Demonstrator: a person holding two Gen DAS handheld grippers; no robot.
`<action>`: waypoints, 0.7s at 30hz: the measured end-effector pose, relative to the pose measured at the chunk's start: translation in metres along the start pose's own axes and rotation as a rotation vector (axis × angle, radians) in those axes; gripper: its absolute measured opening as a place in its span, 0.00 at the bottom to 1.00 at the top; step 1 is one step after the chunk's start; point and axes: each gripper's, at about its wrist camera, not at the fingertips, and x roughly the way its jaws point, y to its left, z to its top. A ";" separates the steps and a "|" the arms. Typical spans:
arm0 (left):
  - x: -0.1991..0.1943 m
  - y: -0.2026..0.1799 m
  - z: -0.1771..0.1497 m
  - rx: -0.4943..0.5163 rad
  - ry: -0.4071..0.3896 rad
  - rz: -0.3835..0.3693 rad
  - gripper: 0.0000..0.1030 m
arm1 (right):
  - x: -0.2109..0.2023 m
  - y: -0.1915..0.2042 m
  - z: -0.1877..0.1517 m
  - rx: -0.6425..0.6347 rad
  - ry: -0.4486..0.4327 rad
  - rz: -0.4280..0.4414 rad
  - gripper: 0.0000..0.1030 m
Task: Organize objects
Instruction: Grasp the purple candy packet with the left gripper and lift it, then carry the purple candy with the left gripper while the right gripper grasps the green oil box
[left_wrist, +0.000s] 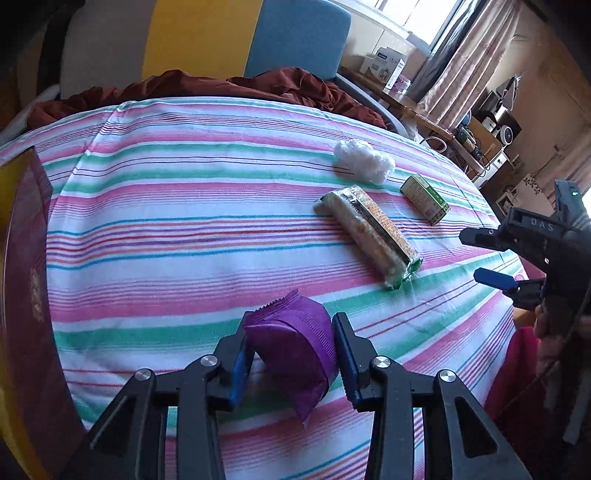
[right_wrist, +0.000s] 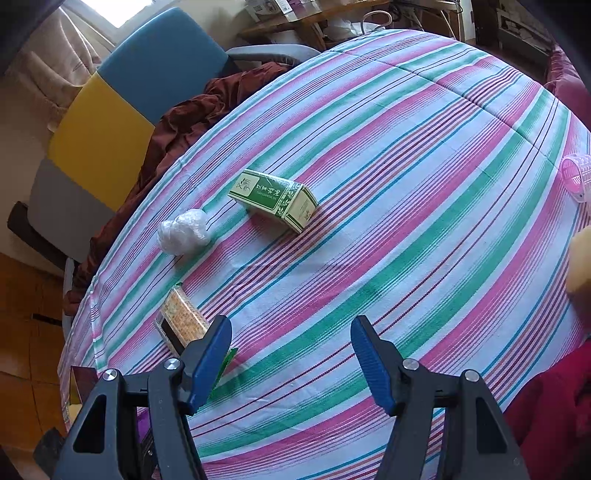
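Note:
A purple snack packet (left_wrist: 295, 354) stands between the blue pads of my left gripper (left_wrist: 291, 321), which is shut on it just above the striped cloth (left_wrist: 184, 221). Further out lie a long cracker pack (left_wrist: 369, 236), a green box (left_wrist: 424, 199) and a crumpled white plastic wad (left_wrist: 364, 160). My right gripper (left_wrist: 471, 254) hovers at the right, held by a hand. In its own view the right gripper (right_wrist: 291, 325) is open over bare cloth, with the cracker pack (right_wrist: 181, 314) beside its left finger, and the green box (right_wrist: 275, 199) and the wad (right_wrist: 183, 230) beyond.
A dark red box (left_wrist: 26, 277) stands at the cloth's left edge. A pink roller (right_wrist: 576, 177) and a pale yellow object (right_wrist: 581, 262) sit at the right edge. Behind the table are maroon fabric (left_wrist: 258, 85) and a blue and yellow chair (left_wrist: 295, 37).

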 end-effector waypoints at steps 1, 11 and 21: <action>-0.002 0.000 -0.004 0.010 -0.005 0.003 0.40 | 0.000 0.002 -0.001 -0.010 -0.002 -0.004 0.66; 0.000 0.004 -0.004 0.024 -0.006 -0.022 0.40 | 0.000 0.043 -0.012 -0.213 -0.010 -0.039 0.66; 0.001 0.007 -0.004 0.012 -0.012 -0.049 0.40 | 0.002 0.062 0.046 -0.378 -0.098 -0.217 0.66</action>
